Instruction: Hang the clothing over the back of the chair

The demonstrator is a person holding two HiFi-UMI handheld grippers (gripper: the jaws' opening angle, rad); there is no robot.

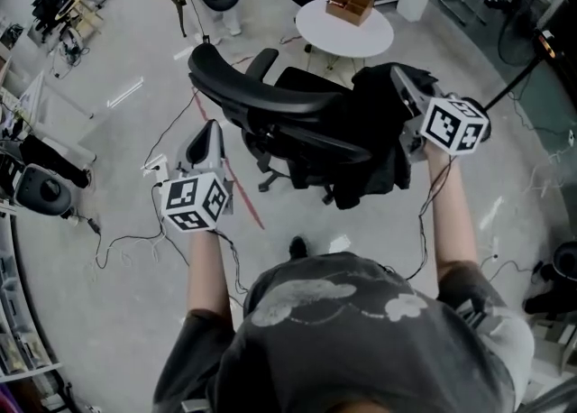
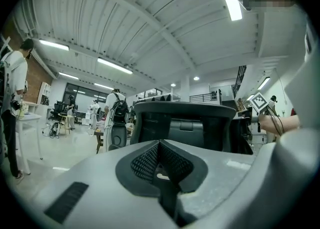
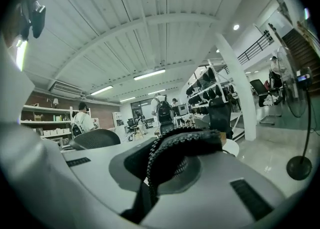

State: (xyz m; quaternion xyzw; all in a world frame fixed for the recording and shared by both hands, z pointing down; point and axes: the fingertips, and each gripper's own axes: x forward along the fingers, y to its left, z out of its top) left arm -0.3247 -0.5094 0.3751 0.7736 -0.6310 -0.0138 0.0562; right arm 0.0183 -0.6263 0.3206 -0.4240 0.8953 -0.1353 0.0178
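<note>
Right gripper [image 1: 402, 85] jaws pinching black clothing [image 1: 374, 154] at zipper edge, beside chair [image 1: 261, 96]. Clothing looking soft, light, limp, probably sagging. Left gripper [image 1: 212, 130] jaws pressed together, empty.

Black office chair [image 1: 270, 100], upright, with a wide curved backrest, padded armrests and a wheeled base. From the head view, backrest top turned toward the lower left, its upper rim uncovered. Black clothing [image 1: 374, 145], soft and crumpled, bunched against the chair's right side, overlapping the seat and the armrest there, folds hanging down past the seat edge toward the base. Unclear whether resting on the seat or only hanging in front of it. One toothed, zip-like edge of the clothing pinched between the closed jaws of the right gripper [image 1: 399, 78], just beside the chair's backrest. Not yet draped over the backrest.
</note>
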